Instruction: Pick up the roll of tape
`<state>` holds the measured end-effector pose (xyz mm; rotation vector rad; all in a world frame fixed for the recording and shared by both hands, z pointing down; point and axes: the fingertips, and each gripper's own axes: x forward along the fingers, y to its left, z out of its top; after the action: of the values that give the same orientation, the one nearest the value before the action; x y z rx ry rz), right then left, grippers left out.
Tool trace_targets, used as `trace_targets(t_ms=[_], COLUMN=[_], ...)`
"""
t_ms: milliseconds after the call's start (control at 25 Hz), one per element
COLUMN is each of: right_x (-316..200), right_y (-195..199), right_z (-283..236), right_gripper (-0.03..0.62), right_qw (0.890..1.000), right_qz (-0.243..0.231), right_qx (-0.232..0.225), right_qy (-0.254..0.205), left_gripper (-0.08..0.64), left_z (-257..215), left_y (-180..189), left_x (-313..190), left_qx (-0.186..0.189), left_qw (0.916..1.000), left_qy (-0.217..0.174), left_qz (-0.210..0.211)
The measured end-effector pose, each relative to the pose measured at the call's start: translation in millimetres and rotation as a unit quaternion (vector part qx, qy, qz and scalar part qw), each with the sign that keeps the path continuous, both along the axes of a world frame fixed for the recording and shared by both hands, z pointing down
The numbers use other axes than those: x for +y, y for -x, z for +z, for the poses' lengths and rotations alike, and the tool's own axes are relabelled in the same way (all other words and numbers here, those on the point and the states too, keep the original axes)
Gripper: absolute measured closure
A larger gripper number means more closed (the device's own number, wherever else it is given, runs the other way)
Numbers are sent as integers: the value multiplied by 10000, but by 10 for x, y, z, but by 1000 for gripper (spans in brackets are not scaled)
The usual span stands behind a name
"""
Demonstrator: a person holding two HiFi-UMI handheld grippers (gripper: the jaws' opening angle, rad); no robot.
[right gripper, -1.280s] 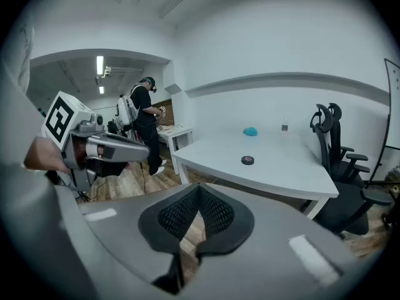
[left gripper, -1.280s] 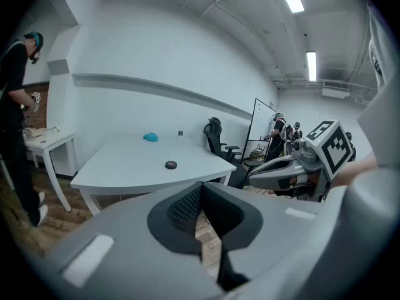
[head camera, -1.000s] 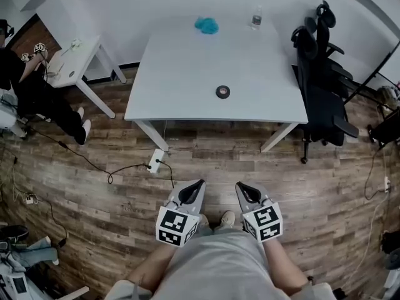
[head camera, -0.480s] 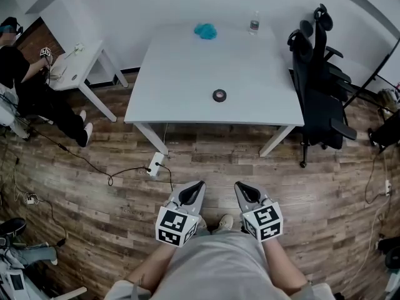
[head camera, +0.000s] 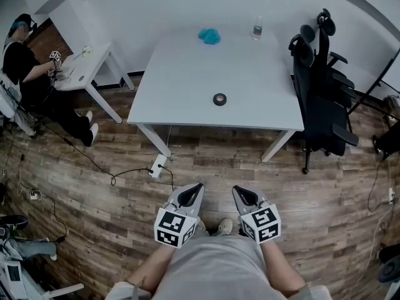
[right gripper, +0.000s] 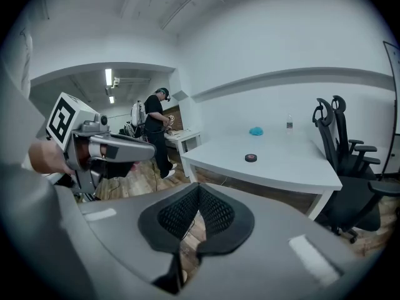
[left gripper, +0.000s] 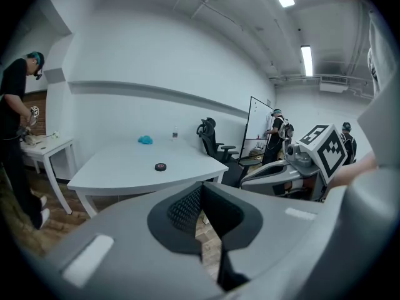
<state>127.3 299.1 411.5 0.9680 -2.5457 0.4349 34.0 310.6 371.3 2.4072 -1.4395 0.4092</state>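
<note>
The roll of tape (head camera: 219,99) is a small black ring lying flat near the middle of the white table (head camera: 187,86). It also shows far off in the left gripper view as the roll of tape (left gripper: 160,166) and in the right gripper view as the roll of tape (right gripper: 250,158). My left gripper (head camera: 190,193) and right gripper (head camera: 244,195) are held side by side close to my body, over the wooden floor and well short of the table. Both point toward the table. The left gripper (left gripper: 200,185) and the right gripper (right gripper: 199,188) are shut, tips together, with nothing between them.
A blue cloth (head camera: 210,36) and a clear bottle (head camera: 257,28) stand at the table's far edge. A black office chair (head camera: 319,99) is at its right side. A power strip (head camera: 157,165) with a cable lies on the floor before the table. A person (head camera: 28,74) sits at a small side table (head camera: 87,67) at the left.
The table and tape sit slightly lower in the head view, and the seated person shows further in. Both grippers stay shut and side by side.
</note>
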Motion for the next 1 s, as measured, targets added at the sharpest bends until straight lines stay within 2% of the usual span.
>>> trace_targets(t_ms=[520, 1000], right_x=[0, -675], right_y=[-84, 22], right_z=[100, 173], right_gripper=[586, 586], right_qw=[9998, 9998], right_qz=[-158, -81], right_qx=[-38, 117], right_qy=[134, 158], left_gripper=[545, 545], left_z=[77, 105], left_y=[-106, -8], left_x=[-44, -800], left_qx=[-33, 18], left_qw=[10000, 9999], left_qy=[49, 3], left_qz=[-48, 169])
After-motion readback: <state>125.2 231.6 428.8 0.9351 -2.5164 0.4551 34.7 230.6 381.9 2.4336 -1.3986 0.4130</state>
